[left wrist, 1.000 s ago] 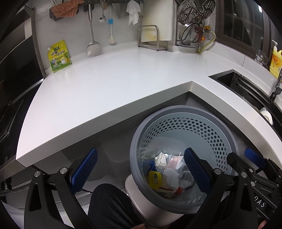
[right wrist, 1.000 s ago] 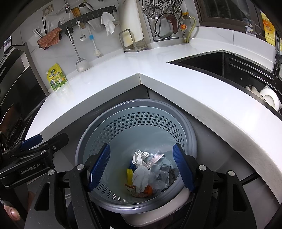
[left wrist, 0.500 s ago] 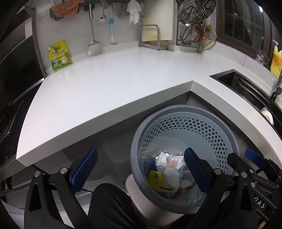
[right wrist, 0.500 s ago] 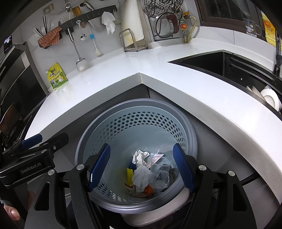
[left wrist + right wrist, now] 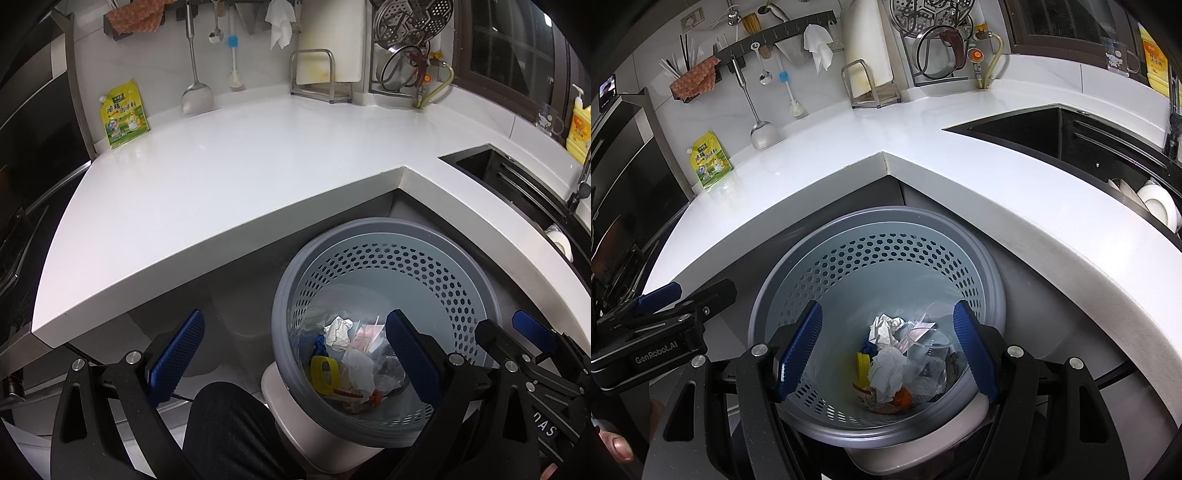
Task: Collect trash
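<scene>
Two grippers are hovering over a grey perforated bin [image 5: 875,258] that is sitting on the floor in the inner corner of a white L-shaped bench [image 5: 229,177]. Left gripper [image 5: 295,354] is showing its blue-padded jaws spread wide with nothing between them; one pad is hanging outside the bin over the floor, the other over the bin's mouth. Right gripper [image 5: 886,354] is also holding its jaws wide and empty, both pads framing the bin's inside from above. Trash [image 5: 901,365] is lying in a heap at the bottom of the bin: crumpled white paper, a clear plastic cup, a yellow piece, something blue, something orange-red, a pinkish wrapper. No pad is touching any of it. Bench top itself is looking bare in the middle; a yellow-green pouch [image 5: 123,110] is leaning against the back wall at the left, a ladle [image 5: 195,96] and a small brush are hanging from a wall rail, a cutting board rack [image 5: 319,81] is standing in the far corner. Dark sink [image 5: 1071,136] is sitting to the right, with white dishes [image 5: 1156,206] in it. A dark trouser leg [image 5: 229,432] is showing just beside the bin, and a thumb [image 5: 617,446] at the lower left edge of the right view.
</scene>
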A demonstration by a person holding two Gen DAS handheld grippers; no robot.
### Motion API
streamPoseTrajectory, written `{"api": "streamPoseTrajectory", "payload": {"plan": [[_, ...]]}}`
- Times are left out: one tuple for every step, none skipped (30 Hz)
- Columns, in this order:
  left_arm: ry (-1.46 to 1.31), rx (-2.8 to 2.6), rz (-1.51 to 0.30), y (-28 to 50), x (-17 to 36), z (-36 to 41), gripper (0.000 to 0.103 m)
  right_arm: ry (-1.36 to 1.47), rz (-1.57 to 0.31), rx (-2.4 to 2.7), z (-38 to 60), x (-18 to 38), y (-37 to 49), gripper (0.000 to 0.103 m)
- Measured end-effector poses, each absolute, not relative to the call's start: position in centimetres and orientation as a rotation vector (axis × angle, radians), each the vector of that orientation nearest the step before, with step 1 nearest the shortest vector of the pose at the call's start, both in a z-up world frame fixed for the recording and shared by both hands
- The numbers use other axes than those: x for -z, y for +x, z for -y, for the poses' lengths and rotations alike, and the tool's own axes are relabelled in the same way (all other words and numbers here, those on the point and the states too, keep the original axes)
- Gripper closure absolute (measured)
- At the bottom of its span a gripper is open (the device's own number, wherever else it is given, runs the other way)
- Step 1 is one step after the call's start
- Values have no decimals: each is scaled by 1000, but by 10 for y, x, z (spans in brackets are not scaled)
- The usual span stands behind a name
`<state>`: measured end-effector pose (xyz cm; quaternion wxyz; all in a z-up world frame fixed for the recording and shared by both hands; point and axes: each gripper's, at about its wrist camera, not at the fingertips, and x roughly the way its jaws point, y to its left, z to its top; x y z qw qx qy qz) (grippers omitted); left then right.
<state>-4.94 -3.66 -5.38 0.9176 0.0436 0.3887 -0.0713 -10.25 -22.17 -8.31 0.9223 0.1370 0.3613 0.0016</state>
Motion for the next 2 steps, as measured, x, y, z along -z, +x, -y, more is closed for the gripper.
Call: {"api": "streamPoseTrajectory", "payload": {"plan": [[90, 146, -800, -50, 54, 36, 6, 281, -743, -3, 222, 83, -102, 33], [90, 146, -799, -49, 54, 37, 6, 281, -744, -3, 222, 83, -102, 33]]}}
